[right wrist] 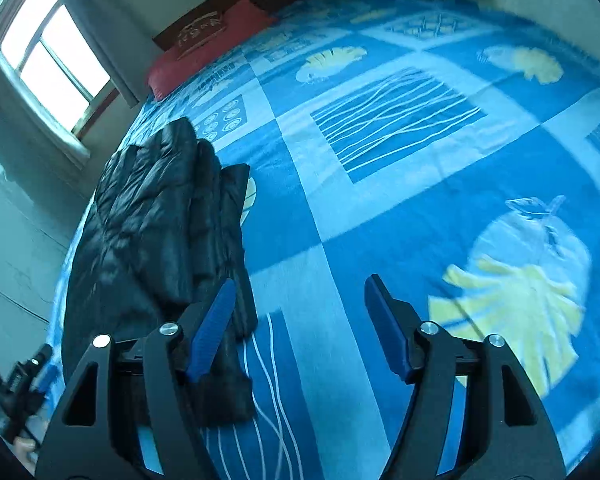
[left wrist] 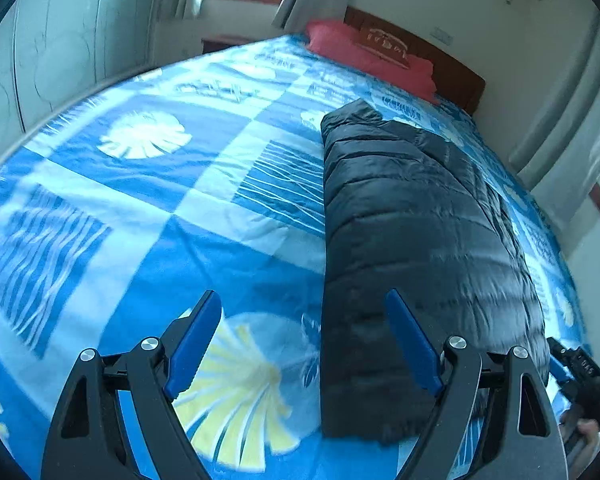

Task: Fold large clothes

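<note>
A black quilted puffer jacket [left wrist: 412,240] lies folded lengthwise in a long strip on the bed; it also shows in the right wrist view [right wrist: 156,220]. My left gripper [left wrist: 304,300] is open and empty, above the bed, its right finger over the jacket's near end. My right gripper [right wrist: 300,288] is open and empty, its left finger over the jacket's near corner. The other gripper shows at the edge of each view, at the lower right of the left wrist view [left wrist: 580,376] and the lower left of the right wrist view [right wrist: 28,376].
The bed is covered by a blue and white patterned blanket [left wrist: 160,208] with yellow leaf prints, also in the right wrist view [right wrist: 400,140]. A red pillow [left wrist: 372,56] lies by the dark wooden headboard [left wrist: 440,60]. Walls, curtains and a window [right wrist: 48,48] surround the bed.
</note>
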Available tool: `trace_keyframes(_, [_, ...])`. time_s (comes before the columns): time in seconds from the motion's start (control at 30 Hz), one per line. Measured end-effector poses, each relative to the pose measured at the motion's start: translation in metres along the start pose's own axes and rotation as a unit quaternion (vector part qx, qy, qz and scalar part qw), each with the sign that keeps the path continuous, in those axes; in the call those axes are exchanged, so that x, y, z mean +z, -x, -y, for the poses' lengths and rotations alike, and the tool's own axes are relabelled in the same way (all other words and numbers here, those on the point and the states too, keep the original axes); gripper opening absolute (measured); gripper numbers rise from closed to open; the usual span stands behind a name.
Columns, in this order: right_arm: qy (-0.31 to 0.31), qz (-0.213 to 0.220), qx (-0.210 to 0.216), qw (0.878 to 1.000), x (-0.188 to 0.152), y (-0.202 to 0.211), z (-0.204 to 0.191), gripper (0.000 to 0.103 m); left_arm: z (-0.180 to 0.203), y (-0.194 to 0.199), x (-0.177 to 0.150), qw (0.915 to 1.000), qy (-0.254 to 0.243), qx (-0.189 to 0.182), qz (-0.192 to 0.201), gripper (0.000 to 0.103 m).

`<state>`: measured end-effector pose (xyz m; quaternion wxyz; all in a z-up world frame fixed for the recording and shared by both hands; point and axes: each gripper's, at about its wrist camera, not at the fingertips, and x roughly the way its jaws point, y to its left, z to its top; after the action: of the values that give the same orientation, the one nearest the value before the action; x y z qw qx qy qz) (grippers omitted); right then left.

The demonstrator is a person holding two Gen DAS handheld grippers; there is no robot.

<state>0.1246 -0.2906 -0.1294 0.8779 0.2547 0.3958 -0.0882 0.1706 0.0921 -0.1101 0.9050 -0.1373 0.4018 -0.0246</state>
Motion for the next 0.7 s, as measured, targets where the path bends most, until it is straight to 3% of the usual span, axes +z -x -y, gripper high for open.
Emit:
trace_keyframes(0.33, [0.075,0.036,-0.012,0.996,-0.044,0.056,-0.034,0.074,0.025,0.051,-0.034,0.9986,-0.036,0.025,0.029,0.083])
trace_keyframes(0.4, [0.087,0.045,-0.014,0.995,-0.048,0.065,-0.04,0.081,0.032,0.06,-0.038,0.9976,-0.048,0.033,0.036,0.083])
trace_keyframes(0.7, [0.139,0.097,-0.009,0.986,-0.06,0.11,-0.08,0.082,0.06,0.093,-0.052,0.9936,-0.085,0.041,0.061,0.084])
